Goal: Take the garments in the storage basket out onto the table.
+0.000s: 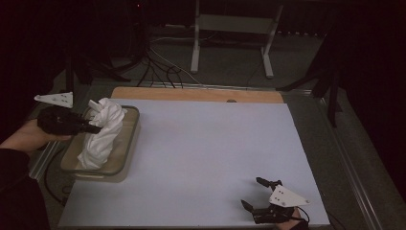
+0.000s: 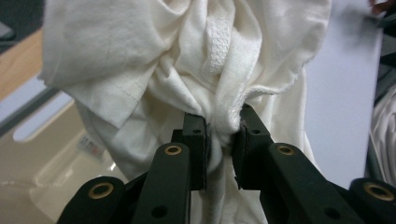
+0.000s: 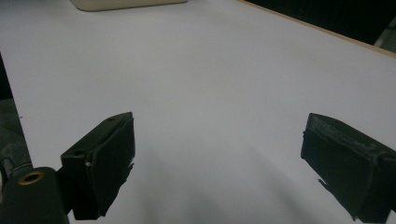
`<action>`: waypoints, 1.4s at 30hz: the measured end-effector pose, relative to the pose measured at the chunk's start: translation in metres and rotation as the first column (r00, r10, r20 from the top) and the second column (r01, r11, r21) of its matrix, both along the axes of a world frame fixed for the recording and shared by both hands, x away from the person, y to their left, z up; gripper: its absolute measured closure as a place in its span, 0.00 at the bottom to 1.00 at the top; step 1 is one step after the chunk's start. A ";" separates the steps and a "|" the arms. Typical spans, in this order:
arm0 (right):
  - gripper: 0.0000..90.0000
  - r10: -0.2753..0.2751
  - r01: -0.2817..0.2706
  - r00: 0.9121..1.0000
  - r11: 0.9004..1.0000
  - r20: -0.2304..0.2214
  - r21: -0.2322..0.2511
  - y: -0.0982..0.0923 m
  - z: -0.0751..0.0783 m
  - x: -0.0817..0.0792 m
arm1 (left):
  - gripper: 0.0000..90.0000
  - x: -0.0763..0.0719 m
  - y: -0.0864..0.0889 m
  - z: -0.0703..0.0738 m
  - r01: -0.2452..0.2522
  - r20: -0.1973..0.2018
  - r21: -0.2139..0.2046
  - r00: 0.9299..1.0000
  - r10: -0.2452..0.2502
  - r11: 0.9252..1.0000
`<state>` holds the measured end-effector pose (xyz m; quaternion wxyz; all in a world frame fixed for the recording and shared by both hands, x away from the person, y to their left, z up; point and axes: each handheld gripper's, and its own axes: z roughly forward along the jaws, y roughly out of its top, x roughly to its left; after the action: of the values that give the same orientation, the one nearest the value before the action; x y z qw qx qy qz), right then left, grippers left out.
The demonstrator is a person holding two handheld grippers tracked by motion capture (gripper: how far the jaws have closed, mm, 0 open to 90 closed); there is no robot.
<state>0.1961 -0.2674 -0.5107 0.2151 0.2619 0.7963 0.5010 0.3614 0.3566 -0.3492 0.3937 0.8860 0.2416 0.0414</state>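
Observation:
A white cloth [image 1: 103,132] rises in a bunched column out of a clear plastic bin [image 1: 128,152] at the table's left edge. My left gripper [image 1: 95,128] is shut on a gathered fold of it, coming in from the left. In the left gripper view the cloth [image 2: 187,65] is pinched between the two jaws of that gripper [image 2: 223,135], and the bin [image 2: 42,172] lies below. My right gripper [image 1: 252,192] rests open near the table's front right edge. In the right gripper view this gripper [image 3: 217,154] stands wide open over bare white table with nothing between its jaws.
A white sheet [image 1: 201,153] covers the table, with a wooden strip [image 1: 196,94] along its far edge. Cables [image 1: 163,67] and a metal stand [image 1: 232,33] sit on the floor beyond. The bin's corner [image 3: 126,3] shows far off in the right gripper view.

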 end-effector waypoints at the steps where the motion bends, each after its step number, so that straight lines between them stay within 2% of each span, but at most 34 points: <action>1: 0.11 -0.003 0.003 1.000 1.000 -0.001 0.000 0.000 0.000 0.000 | 0.87 -0.001 0.001 0.002 0.007 0.003 -0.007 1.000 -0.007 1.000; 3: 0.11 -0.004 0.004 1.000 1.000 -0.004 0.005 0.000 0.001 -0.001 | 0.87 -0.004 0.003 0.006 0.032 0.009 -0.023 0.999 -0.032 0.999; 7: 0.11 -0.003 0.003 1.000 1.000 -0.003 0.000 0.001 0.000 -0.001 | 0.87 -0.007 0.005 0.016 0.037 0.020 -0.038 0.999 -0.037 0.999; 13: 0.11 -0.002 0.002 1.000 1.000 -0.003 0.002 0.001 0.000 -0.001 | 0.87 -0.011 0.008 0.038 0.068 0.067 -0.093 0.996 -0.062 0.993; 16: 0.11 -0.002 0.002 1.000 1.000 -0.003 0.003 0.001 0.000 -0.001 | 0.87 -0.013 0.009 0.048 0.068 0.083 -0.103 0.995 -0.059 0.992; 23: 0.11 -0.003 0.003 1.000 1.000 -0.005 0.003 0.001 0.000 -0.001 | 0.87 -0.013 0.011 0.067 0.044 0.082 -0.131 0.996 -0.033 0.990; 30: 0.11 -0.002 0.002 1.000 1.000 -0.002 0.007 0.001 0.000 -0.001 | 0.87 -0.018 0.015 0.085 0.049 0.126 -0.180 0.992 -0.027 0.982; 35: 0.11 -0.002 0.002 1.000 1.000 -0.005 0.005 0.001 0.000 -0.001 | 0.87 -0.021 0.012 0.098 0.058 0.130 -0.170 0.991 -0.036 0.984; 40: 0.11 0.000 0.000 1.000 1.000 -0.007 0.003 0.001 0.000 -0.001 | 0.87 -0.023 0.011 0.107 0.072 0.130 -0.190 0.990 -0.048 0.979; 42: 0.11 0.001 -0.001 1.000 1.000 -0.010 0.006 0.001 0.000 -0.001 | 0.87 -0.025 0.009 0.115 0.080 0.137 -0.199 0.989 -0.053 0.977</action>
<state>0.1948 -0.2664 -0.5106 0.2103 0.2647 0.7960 0.5020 0.3367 0.3655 -0.2338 0.4987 0.8439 0.1880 0.0613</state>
